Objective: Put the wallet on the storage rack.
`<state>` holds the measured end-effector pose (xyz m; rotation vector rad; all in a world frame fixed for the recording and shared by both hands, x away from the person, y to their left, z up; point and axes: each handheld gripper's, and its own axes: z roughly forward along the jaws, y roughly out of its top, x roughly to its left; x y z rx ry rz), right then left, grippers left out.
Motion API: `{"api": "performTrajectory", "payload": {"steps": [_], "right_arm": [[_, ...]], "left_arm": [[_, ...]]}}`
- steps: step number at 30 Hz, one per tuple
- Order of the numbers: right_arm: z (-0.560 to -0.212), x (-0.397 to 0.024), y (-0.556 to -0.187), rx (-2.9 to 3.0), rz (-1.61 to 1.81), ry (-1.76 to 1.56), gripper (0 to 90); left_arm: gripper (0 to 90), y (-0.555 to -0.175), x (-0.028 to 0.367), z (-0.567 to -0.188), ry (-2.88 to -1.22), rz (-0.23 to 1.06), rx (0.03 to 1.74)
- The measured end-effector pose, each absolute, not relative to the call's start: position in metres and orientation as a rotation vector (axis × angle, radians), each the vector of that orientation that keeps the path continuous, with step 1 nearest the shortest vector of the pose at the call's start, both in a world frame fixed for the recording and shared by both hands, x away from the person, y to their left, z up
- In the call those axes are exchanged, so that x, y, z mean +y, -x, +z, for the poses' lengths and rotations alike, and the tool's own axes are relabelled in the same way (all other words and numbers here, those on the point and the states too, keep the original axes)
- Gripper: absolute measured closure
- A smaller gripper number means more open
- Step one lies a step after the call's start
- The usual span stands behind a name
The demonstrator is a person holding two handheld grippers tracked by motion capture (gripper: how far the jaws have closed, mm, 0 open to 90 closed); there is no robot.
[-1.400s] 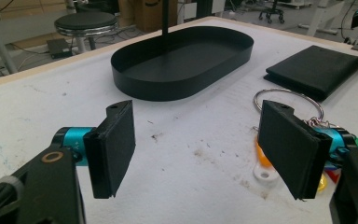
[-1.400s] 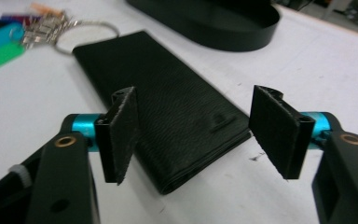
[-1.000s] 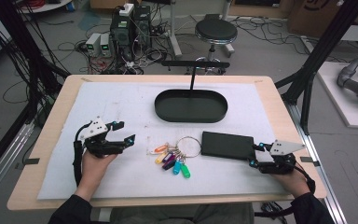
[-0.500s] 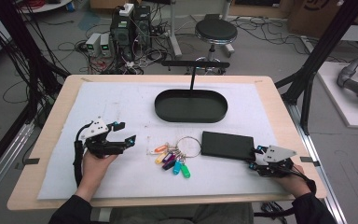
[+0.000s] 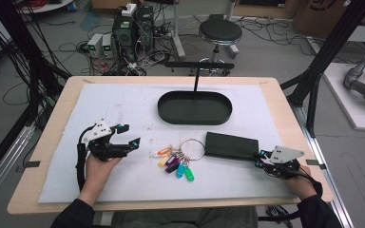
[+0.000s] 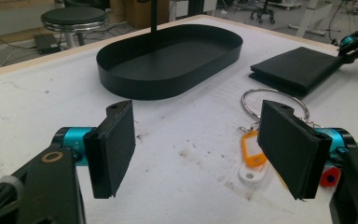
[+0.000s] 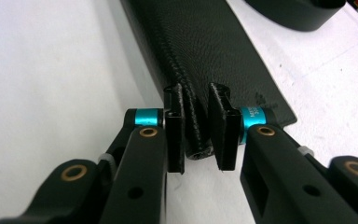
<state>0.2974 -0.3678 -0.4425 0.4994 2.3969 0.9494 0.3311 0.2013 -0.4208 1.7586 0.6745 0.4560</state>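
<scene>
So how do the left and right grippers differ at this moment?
The left gripper stands wide open over bare mat with nothing between its pads; the right gripper has just been closing and pinches the black wallet's corner. The left is tilted up off the mat, the right low and level. Both have black jaws with teal collars.

Between the left gripper [image 5: 126,142] and the bunch of keys with coloured plastic tags on a metal ring [image 5: 177,159], the white mat on the wooden desk [image 5: 52,118] lies bare. At centre far, the black oval metal tray [image 5: 195,107] blocks the way with its wall and its upright post. The flat black leather wallet [image 5: 231,145] lies right of the keys, its right end between the right gripper's [image 5: 260,159] fingers [image 7: 176,126], which have just been closing; bare mat runs along the near edge.
</scene>
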Motion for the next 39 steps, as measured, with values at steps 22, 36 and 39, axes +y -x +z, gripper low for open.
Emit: {"api": "performTrajectory", "payload": {"steps": [22, 36, 39], "right_arm": [[-0.416, -0.383, -0.3, 2.309, 1.459, -0.69, 82.6], [-0.413, -0.391, -0.304, 2.276, 1.6, -0.764, 82.6], [-0.413, -0.392, -0.305, 2.275, 1.602, -0.77, 82.6]], "left_arm": [[27.7, -0.337, 0.123, -0.406, -1.835, 0.379, 0.452], [28.0, -0.365, 0.064, -0.405, -1.865, 0.293, 0.35], [29.3, -0.373, 0.049, -0.407, -1.859, 0.273, 0.33]]}}
